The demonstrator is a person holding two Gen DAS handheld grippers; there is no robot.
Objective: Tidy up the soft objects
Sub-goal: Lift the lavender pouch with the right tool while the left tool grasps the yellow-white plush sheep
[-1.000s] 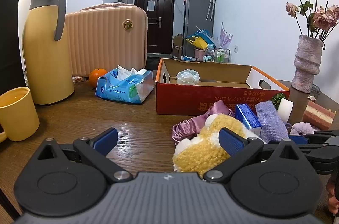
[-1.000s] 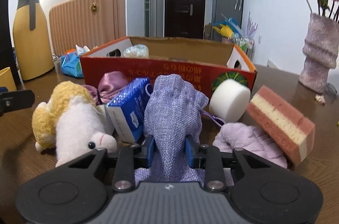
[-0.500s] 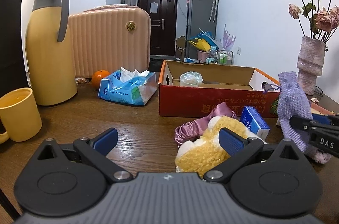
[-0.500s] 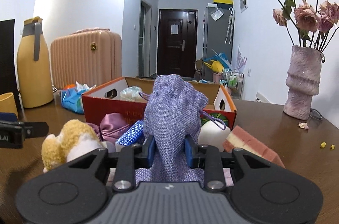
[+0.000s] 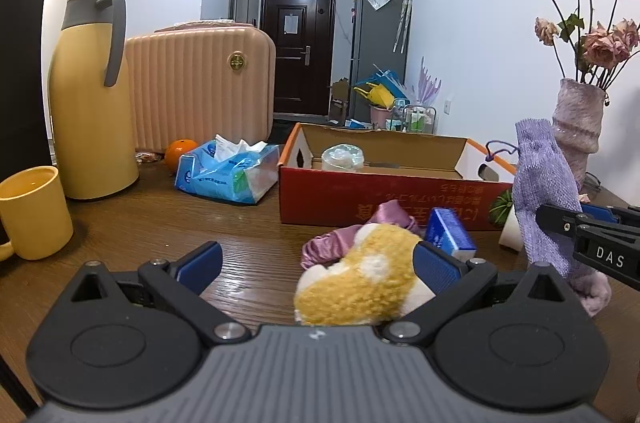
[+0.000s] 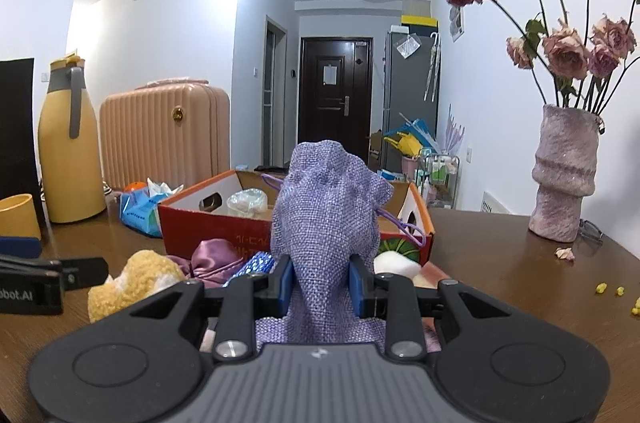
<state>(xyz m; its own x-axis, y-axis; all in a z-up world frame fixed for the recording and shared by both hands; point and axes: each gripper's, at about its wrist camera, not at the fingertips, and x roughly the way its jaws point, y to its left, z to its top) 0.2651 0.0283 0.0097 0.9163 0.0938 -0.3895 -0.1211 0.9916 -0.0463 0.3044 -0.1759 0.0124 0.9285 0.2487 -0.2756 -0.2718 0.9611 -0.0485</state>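
Observation:
My right gripper point(image 6: 322, 281) is shut on a purple woven drawstring pouch point(image 6: 326, 223) and holds it above the table, in front of the open red cardboard box point(image 6: 208, 225). The pouch also shows in the left wrist view point(image 5: 540, 183). My left gripper point(image 5: 316, 259) is open and empty, low over the table, with a yellow and white plush toy point(image 5: 360, 287) just before its right finger. A pink satin cloth point(image 5: 352, 235), a blue tissue pack point(image 5: 450, 235), a white foam piece point(image 6: 396, 263) and a lilac cloth point(image 5: 594, 293) lie near the box.
A yellow thermos point(image 5: 90, 95), yellow mug point(image 5: 34, 211), pink suitcase point(image 5: 200, 87), orange point(image 5: 180, 151) and blue tissue bag point(image 5: 228, 171) stand at the left. A wrapped roll point(image 5: 342, 157) lies in the box. A vase of dried roses point(image 6: 564, 171) stands at the right.
My right gripper has lifted the purple pouch up off the pile and holds it higher, level with the box's rim. My left gripper has stayed open and nearly still.

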